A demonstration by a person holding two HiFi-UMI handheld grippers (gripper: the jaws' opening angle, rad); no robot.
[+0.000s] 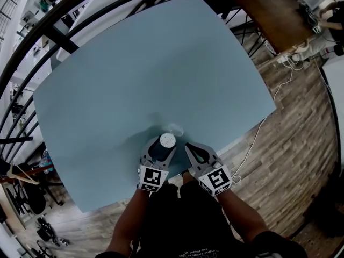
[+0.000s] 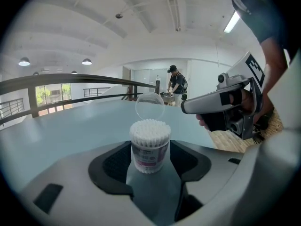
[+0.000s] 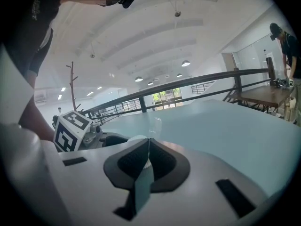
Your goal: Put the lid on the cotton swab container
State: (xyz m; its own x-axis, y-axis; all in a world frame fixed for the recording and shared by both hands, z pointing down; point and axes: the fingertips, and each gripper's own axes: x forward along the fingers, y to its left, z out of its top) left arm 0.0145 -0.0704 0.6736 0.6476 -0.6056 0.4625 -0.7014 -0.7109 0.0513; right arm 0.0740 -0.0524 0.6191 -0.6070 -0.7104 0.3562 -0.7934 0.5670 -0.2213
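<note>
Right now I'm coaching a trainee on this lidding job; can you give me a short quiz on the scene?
1. True or false: the lid already sits on the cotton swab container.
2. Which holds the container? A) left gripper B) right gripper C) neither
3. Fill in: the right gripper's jaws are shut on the clear ___.
Key: 1 false, the lid is held apart from the open container; 2 A; 3 lid.

Pale blue table [image 1: 134, 63], wood-plank floor [image 1: 293, 144], dark railing [image 2: 70, 78], white ceiling [image 2: 141, 22].
</note>
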